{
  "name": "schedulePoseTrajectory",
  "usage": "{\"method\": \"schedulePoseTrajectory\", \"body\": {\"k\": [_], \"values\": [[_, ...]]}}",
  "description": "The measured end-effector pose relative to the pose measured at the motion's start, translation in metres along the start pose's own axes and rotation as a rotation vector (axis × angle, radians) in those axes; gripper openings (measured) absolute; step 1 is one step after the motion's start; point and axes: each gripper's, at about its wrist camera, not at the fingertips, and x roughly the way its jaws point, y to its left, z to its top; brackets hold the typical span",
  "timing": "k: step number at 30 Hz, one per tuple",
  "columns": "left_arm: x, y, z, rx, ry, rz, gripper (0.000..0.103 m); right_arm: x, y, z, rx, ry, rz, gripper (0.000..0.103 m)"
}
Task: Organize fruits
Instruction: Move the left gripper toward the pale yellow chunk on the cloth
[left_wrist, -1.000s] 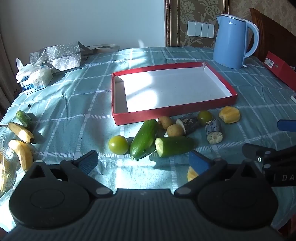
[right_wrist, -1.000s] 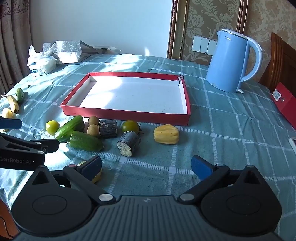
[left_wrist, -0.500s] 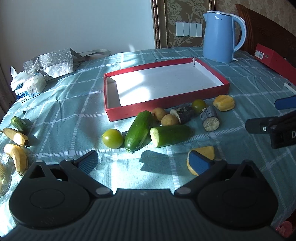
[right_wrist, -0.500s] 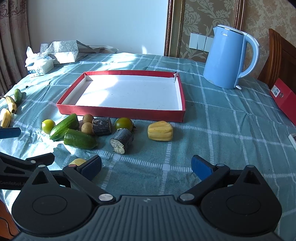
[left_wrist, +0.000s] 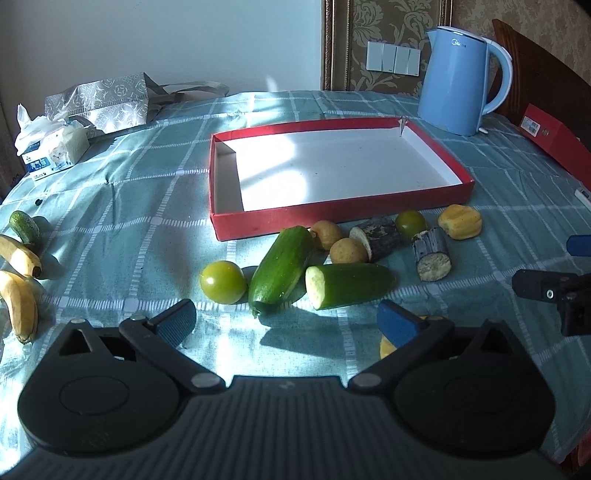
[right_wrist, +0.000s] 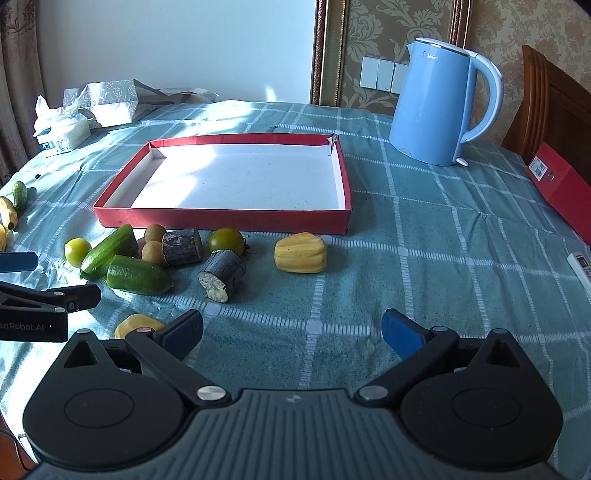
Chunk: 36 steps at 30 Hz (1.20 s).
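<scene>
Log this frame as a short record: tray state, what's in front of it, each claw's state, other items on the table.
tray: red, white inside, nothing in it
in front of tray: cucumber pieces, green tomatoes, dark stubs, yellow chunk
table's left edge: bananas
left claw: open, holding nothing
right claw: open, holding nothing
other: blue kettle, tissue box
</scene>
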Motion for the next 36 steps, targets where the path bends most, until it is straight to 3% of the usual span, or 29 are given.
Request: {"method": "schedulePoseTrajectory", "body": {"k": [36], "values": [[0.018, 0.011, 0.006, -0.015, 0.048, 0.011, 0.103, 0.011, 0.003, 0.004, 0.016, 0.020, 0.019, 0.103]]}}
